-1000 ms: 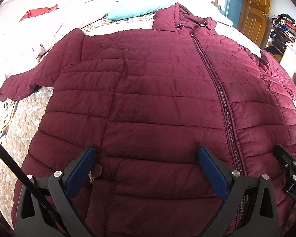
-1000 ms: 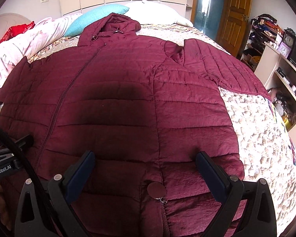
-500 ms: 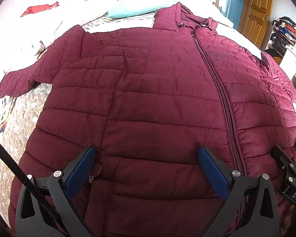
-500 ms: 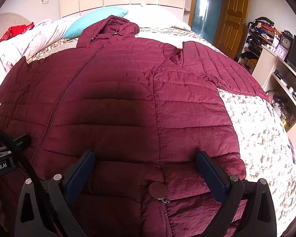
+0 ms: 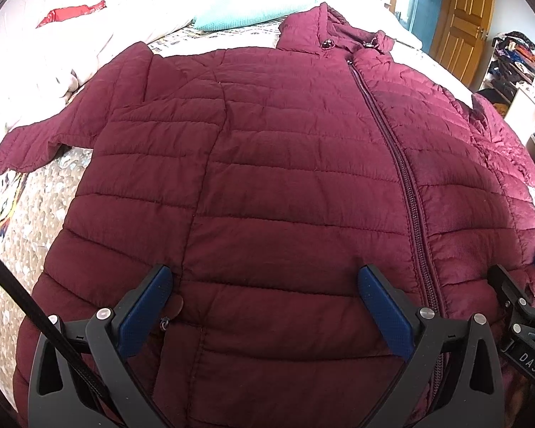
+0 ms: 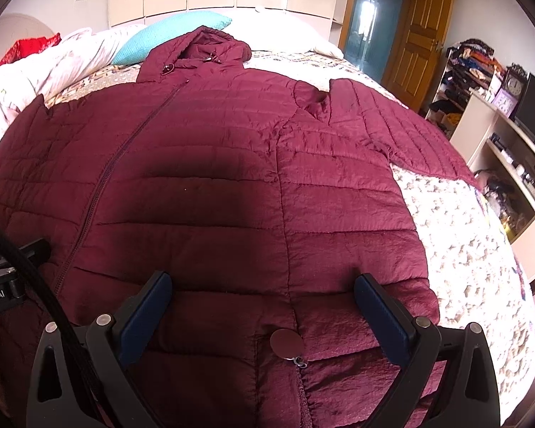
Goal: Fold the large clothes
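Maroon quilted jacket [image 5: 285, 185] lies flat, front up & zipped, spread over most of the bed [image 6: 463, 249]; hood twd the head end, hem at the foot edge nearest both cams. Hood [image 6: 203, 50] rests just beside a teal pillow [image 6: 167, 35], w/ a white pillow [image 6: 285, 32] next to it. Zipper [image 5: 402, 178] runs from collar down to hem. One sleeve [image 5: 53, 132] reaches out twd the bed's left edge, cuff near the rumpled white bedding [image 5: 35, 64]; a red cloth [image 5: 71, 12] sits on that bedding farther back. Other sleeve [image 6: 402, 132] angles out twd the right edge over the patterned bedspread.

Left gripper [image 5: 265, 285] hovers over the lower left front panel, jaws spread wide, nothing btwn them; blue pads [image 5: 149, 303] just above the fabric, can't tell if touching. A round pocket snap tab [image 5: 174, 308] shows just beside its left pad. Right gripper [image 6: 262, 285] is over the lower right front panel, jaws likewise wide apart & empty. A round metal pull tab [image 6: 285, 342] lies on the jacket btwn its fingers, at a pocket zip.

Each gripper's edge shows in the other's view, so they're side by side near the hem. Wooden door [image 6: 420, 39] & cluttered shelves [image 6: 474, 71] stand beyond the bed's right side.
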A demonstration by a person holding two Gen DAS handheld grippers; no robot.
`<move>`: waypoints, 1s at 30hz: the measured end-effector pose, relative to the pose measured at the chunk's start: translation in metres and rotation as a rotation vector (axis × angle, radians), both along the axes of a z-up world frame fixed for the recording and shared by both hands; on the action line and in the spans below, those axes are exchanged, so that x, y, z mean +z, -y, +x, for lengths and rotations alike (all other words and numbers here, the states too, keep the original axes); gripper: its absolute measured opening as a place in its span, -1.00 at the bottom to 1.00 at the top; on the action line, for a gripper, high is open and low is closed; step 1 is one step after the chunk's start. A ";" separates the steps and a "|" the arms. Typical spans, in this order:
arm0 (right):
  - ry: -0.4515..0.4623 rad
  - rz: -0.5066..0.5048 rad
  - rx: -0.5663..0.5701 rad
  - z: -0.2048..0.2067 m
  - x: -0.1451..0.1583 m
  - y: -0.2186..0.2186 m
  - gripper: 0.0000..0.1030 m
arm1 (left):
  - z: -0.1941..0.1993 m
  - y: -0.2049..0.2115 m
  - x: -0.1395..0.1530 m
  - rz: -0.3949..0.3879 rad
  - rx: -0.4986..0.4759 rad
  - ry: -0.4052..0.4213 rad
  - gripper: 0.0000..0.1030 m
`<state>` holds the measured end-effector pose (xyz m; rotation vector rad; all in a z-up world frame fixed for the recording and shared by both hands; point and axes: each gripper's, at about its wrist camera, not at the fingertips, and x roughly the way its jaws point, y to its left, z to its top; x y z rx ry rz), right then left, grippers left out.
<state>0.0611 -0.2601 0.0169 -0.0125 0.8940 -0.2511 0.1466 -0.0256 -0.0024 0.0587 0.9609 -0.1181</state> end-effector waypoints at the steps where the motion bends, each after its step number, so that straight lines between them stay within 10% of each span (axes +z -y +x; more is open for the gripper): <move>1: 0.001 -0.018 -0.001 0.000 0.000 -0.002 1.00 | 0.000 0.000 0.000 -0.001 0.001 0.001 1.00; 30: -0.019 0.108 0.038 0.000 0.009 0.018 0.98 | 0.000 0.002 -0.001 0.012 0.004 0.007 1.00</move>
